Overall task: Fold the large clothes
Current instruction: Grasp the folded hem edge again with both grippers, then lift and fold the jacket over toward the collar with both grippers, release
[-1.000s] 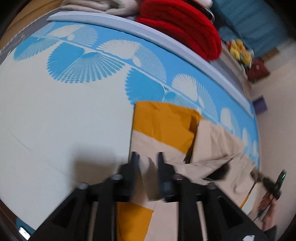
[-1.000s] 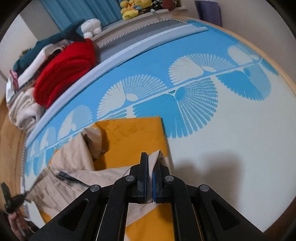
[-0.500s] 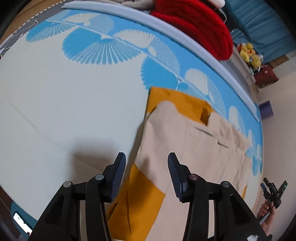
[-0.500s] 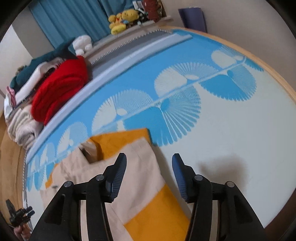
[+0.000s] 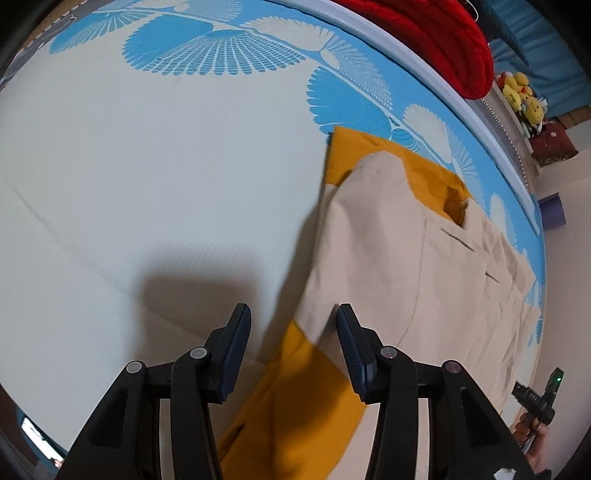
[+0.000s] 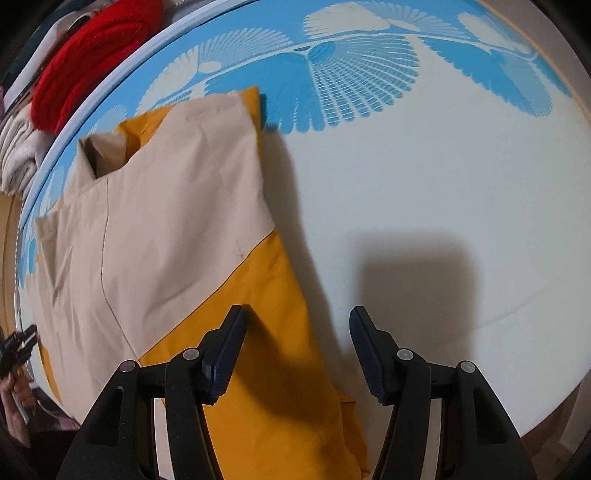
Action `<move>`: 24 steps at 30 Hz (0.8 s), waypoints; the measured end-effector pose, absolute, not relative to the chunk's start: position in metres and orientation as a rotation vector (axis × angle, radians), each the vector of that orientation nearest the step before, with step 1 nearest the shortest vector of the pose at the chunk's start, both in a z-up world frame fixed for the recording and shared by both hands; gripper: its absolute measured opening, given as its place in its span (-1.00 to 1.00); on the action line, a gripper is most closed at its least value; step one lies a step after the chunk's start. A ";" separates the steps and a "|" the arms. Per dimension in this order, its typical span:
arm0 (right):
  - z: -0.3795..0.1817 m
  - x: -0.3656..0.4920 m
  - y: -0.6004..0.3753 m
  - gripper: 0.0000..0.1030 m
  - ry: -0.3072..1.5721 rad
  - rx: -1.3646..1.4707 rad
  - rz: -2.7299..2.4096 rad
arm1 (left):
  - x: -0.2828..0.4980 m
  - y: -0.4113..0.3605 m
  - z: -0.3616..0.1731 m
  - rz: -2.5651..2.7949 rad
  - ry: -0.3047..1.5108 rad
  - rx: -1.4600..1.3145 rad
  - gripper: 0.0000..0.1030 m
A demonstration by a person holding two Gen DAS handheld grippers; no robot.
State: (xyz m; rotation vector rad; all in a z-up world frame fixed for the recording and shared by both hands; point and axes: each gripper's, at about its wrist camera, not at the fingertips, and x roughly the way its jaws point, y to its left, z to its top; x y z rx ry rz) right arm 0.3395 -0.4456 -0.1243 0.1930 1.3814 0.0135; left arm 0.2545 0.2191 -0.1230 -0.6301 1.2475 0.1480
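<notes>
A large beige and mustard-yellow garment (image 5: 413, 266) lies folded over on the bed, its beige part on top of the yellow. It also shows in the right wrist view (image 6: 159, 229). My left gripper (image 5: 293, 325) is open and empty, hovering over the garment's left edge. My right gripper (image 6: 297, 328) is open and empty, above the garment's right yellow edge. The other gripper shows small at the edge of each view (image 5: 535, 400) (image 6: 14, 349).
The bed sheet (image 5: 147, 177) is white with a blue fan pattern along the far side. A red blanket (image 5: 436, 33) and pale folded laundry (image 6: 16, 147) sit beyond the bed's edge. Yellow plush toys (image 5: 524, 99) stand further back.
Both grippers were shut on the garment's beige edge a second ago. They opened, let it drop folded over the yellow part, and have drawn back a little.
</notes>
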 end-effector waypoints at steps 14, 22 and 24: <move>-0.038 0.317 -0.410 -0.92 1.061 0.061 0.105 | 0.256 0.163 -0.059 0.246 1.057 -0.257 -0.94; -0.008 0.323 -0.401 -0.93 0.871 0.093 0.027 | 0.260 0.155 -0.028 0.319 0.882 -0.208 -0.95; -0.020 0.332 -0.396 -0.93 0.914 0.076 -0.003 | 0.267 0.163 -0.042 0.303 0.941 -0.245 -0.95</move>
